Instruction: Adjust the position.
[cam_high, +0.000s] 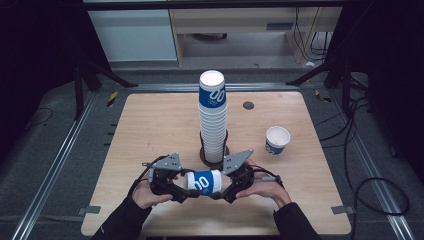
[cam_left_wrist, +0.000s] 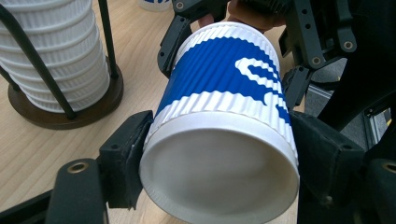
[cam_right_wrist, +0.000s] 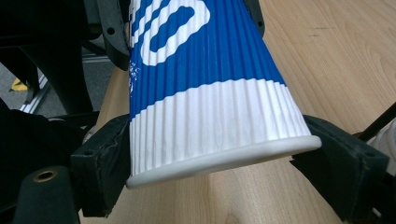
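Note:
A blue-and-white ribbed paper cup (cam_high: 204, 181) lies on its side just above the table's near middle, held between both grippers. My left gripper (cam_high: 188, 186) is shut on its base end, and its pads (cam_left_wrist: 123, 158) press on both sides of the closed white bottom (cam_left_wrist: 219, 177). My right gripper (cam_high: 221, 186) is shut on the mouth end, where the pads (cam_right_wrist: 100, 163) clamp the cup just above the rolled rim (cam_right_wrist: 224, 156). Behind the cup (cam_left_wrist: 224, 70), the left gripper view also shows the right gripper (cam_left_wrist: 322, 42).
A tall stack of the same cups (cam_high: 213, 115) stands in a dark wire holder with a round base (cam_left_wrist: 60, 116), just beyond the grippers. One single cup (cam_high: 277, 140) stands upright to the right. A small dark disc (cam_high: 248, 105) lies farther back on the wooden table (cam_high: 150, 130).

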